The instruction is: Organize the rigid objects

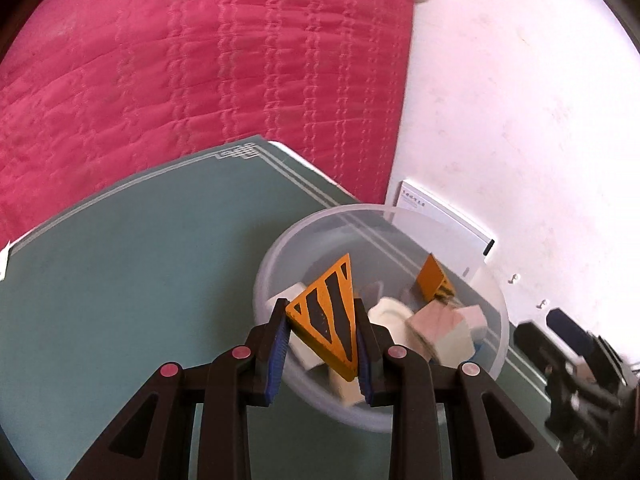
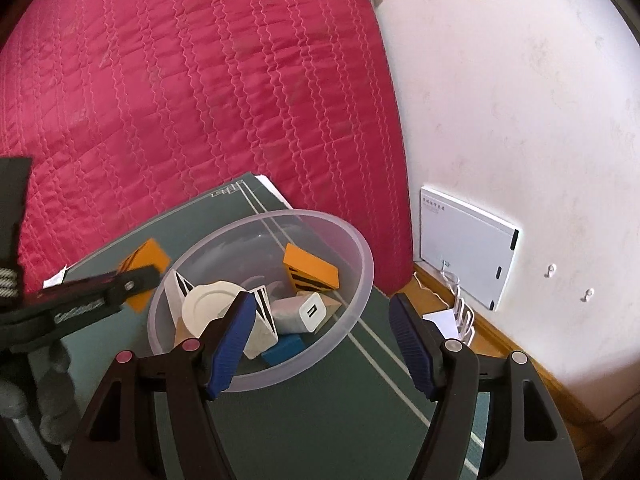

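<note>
Gripping an orange striped wedge [image 1: 328, 320] over the clear bowl [image 1: 502, 344], the left gripper [image 1: 322, 350] nears release; right gripper [image 2: 322, 338] spread, empty. Several blocks already lie inside; possibly none remain on the green mat [image 1: 132, 280].

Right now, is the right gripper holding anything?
No, the right gripper stands open, with nothing between its blue pads.
</note>
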A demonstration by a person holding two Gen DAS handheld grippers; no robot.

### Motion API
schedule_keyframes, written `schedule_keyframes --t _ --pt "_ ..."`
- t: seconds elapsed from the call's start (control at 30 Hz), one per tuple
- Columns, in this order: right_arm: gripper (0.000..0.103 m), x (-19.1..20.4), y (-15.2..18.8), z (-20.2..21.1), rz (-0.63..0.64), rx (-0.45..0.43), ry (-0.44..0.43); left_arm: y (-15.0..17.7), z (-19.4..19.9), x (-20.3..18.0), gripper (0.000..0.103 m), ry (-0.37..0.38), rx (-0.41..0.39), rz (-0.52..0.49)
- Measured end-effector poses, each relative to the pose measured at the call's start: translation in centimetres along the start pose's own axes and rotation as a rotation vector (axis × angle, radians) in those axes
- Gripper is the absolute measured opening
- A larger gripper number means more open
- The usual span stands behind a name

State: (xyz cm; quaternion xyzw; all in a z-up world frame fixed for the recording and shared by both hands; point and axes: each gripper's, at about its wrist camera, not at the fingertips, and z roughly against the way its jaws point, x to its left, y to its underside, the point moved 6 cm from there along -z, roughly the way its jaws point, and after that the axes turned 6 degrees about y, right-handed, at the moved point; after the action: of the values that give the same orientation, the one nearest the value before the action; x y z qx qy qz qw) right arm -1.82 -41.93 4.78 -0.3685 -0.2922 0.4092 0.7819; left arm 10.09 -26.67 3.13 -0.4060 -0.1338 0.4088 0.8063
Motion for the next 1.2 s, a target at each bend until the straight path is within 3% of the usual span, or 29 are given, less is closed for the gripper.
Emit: schedule_keyframes --t 0.23,0.27,0.3,0.4,0.53,0.67,0.83,0.93,1.2 --pt "0.070 0.2 0.2 -0.1 0.004 0.002 -0.005 -1.0 -2.5 -0.9 0.034 0.005 0.030 -0.026" --pt "0.070 0.3 0.2 -0.1 0.003 0.003 -0.005 -1.1 -2.8 -1.0 0.042 0.000 0.030 -0.031" --pt "0.070 0.3 0.3 -0.1 0.002 0.005 -0.005 -1.3 -2.9 -1.0 0.057 -0.005 0.028 -0.032" --pt "0.070 0.4 0.4 -0.2 0.000 0.012 -0.005 -1.5 -2.6 -0.9 0.079 -0.021 -0.001 -0.027" --pt "0.070 0.5 0.6 -0.2 -0.001 0.020 -0.010 -1.3 -1.9 -0.7 0.081 -0.047 -0.012 -0.043" --pt "0.072 0.7 0.8 -0.3 0.000 0.029 -0.018 -1.1 -1.2 -0.3 0.092 -0.139 -0.019 -0.076" --pt "0.084 0.8 0.8 -0.1 -0.007 0.039 -0.028 -0.4 0.3 -0.1 0.102 -0.210 -0.038 -0.095" --pt "0.093 0.9 0.7 -0.1 -0.018 0.050 -0.036 0.0 1.3 0.0 0.102 -0.240 -0.057 -0.101" --pt "0.097 1.3 0.7 0.6 0.003 0.058 -0.036 0.5 3.7 -0.5 0.103 -0.317 -0.106 -0.145"
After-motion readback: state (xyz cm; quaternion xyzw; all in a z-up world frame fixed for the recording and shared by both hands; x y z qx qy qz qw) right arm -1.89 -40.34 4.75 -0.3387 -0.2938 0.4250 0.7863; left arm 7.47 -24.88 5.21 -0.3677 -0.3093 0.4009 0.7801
